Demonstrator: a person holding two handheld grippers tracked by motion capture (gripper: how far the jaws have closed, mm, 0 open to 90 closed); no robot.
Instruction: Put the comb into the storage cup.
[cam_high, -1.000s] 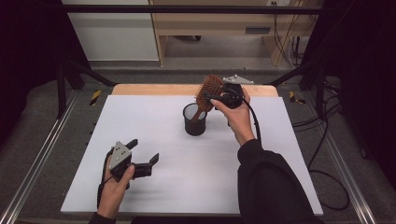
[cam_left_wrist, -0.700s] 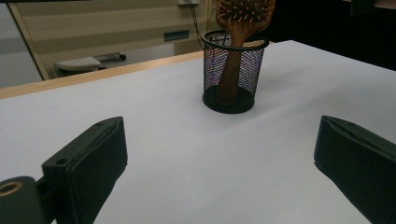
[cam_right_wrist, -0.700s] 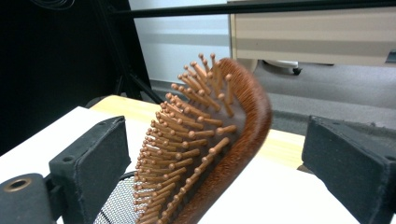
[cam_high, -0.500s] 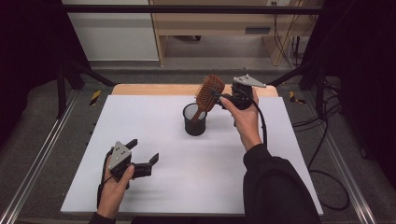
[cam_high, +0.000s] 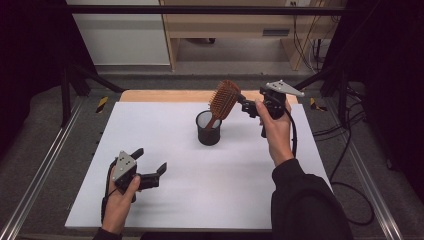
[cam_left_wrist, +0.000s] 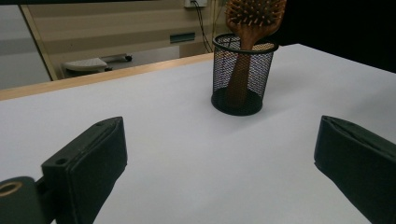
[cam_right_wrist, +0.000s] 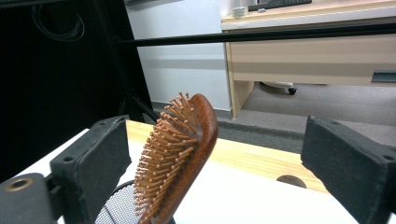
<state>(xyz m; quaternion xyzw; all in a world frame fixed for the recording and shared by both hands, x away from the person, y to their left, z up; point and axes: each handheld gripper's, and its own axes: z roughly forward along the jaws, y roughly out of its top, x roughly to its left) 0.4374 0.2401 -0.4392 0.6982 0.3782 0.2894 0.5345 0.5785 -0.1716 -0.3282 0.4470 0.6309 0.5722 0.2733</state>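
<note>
A wooden hairbrush stands handle-down in a black mesh cup at the middle back of the white table, its bristled head leaning right. My right gripper hovers just right of the head, open, with its jaws wide apart and not touching it. In the right gripper view the hairbrush rises close between the spread jaws of my right gripper. My left gripper rests open at the front left. From the left gripper the cup and hairbrush lie ahead.
A wooden strip runs along the table's back edge. Metal rails flank the left side, and cables lie on the floor at the right. A desk and cabinet stand beyond the table.
My right gripper has drawn back to the right, away from the brush head. The brush stays leaning in the cup. The left gripper has not moved.
</note>
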